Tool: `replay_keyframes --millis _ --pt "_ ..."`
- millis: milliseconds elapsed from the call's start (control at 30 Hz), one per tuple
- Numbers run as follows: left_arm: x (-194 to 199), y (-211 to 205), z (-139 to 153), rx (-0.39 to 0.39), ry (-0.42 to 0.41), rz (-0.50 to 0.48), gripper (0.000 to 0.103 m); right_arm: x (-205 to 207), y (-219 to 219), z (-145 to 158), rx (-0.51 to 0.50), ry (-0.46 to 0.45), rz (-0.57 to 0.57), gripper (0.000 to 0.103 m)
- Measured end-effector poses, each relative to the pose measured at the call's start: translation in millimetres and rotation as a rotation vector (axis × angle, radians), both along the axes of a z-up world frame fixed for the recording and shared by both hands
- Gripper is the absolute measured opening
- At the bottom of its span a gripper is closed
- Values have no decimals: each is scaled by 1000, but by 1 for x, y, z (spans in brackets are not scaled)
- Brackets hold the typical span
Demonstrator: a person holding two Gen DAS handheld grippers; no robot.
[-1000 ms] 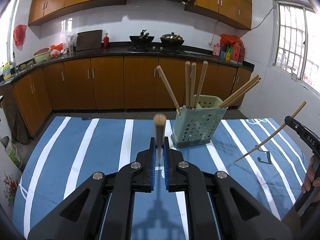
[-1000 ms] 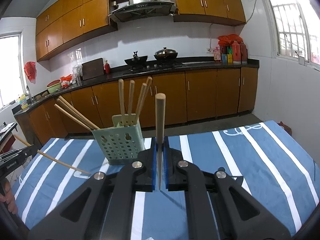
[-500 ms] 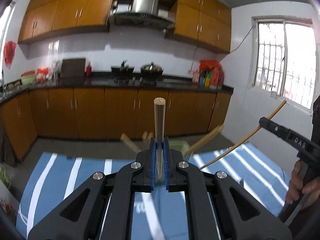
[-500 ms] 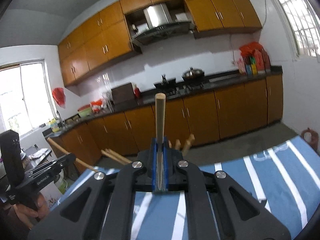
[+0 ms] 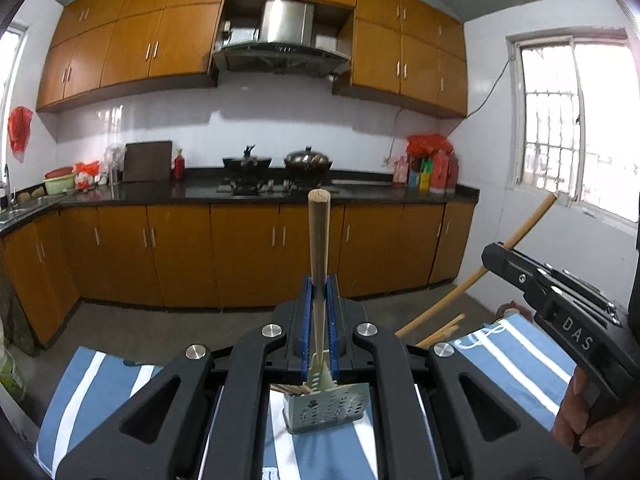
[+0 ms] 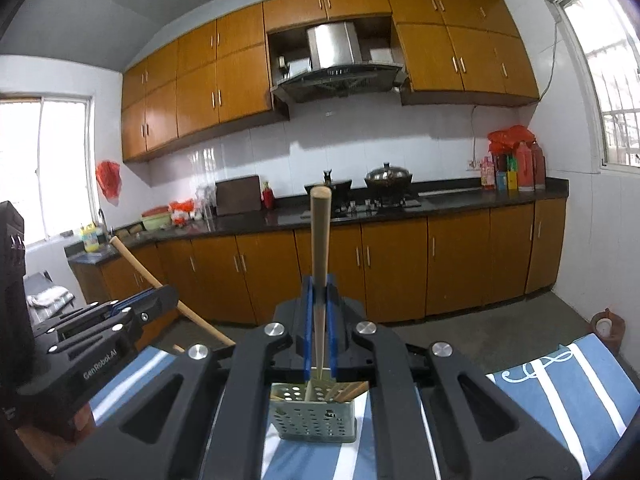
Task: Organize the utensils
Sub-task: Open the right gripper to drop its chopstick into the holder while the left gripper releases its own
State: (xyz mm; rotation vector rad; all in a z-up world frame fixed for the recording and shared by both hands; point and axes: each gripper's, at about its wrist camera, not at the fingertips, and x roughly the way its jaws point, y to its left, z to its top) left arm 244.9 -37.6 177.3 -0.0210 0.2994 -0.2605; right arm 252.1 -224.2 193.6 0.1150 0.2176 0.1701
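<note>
My left gripper (image 5: 319,285) is shut on a wooden chopstick (image 5: 319,236) that stands up between its blue pads. My right gripper (image 6: 319,285) is likewise shut on a second chopstick (image 6: 320,240). Both hang above the pale green perforated utensil holder (image 5: 326,410) (image 6: 312,414), which sits on the blue striped tablecloth (image 6: 560,384) and holds several chopsticks. It shows only through the gap under each gripper's fingers. In the left wrist view the right gripper (image 5: 494,256) comes in from the right with its chopstick (image 5: 528,224). In the right wrist view the left gripper (image 6: 166,296) is at the left with its chopstick (image 6: 140,268).
Behind the table lies bare floor (image 5: 160,328), then a black counter (image 5: 360,190) over orange cabinets, with pans on a stove (image 5: 276,164). A person's hand (image 5: 580,420) holds the right gripper's handle. Windows are on both side walls.
Both grippers have risen with their chopsticks and tipped upward. The holder has dropped from ahead of the fingers to low beneath them, and much more wall and upper cabinet shows.
</note>
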Motion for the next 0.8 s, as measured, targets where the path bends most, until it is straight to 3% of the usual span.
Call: replay_keyframes --millis 367,500,633,800 --pt "31 1 -28 -3 97 -11 7 50 4 -29 -3 110 7 8" --pt "33 5 -29 -25 112 -7 8 51 4 -32 12 117 10 16" --pt "29 10 -24 -38 97 4 32 46 3 -30 23 105 9 21" --pt "21 16 -16 -49 79 18 33 33 -2 -23 37 79 6 23"
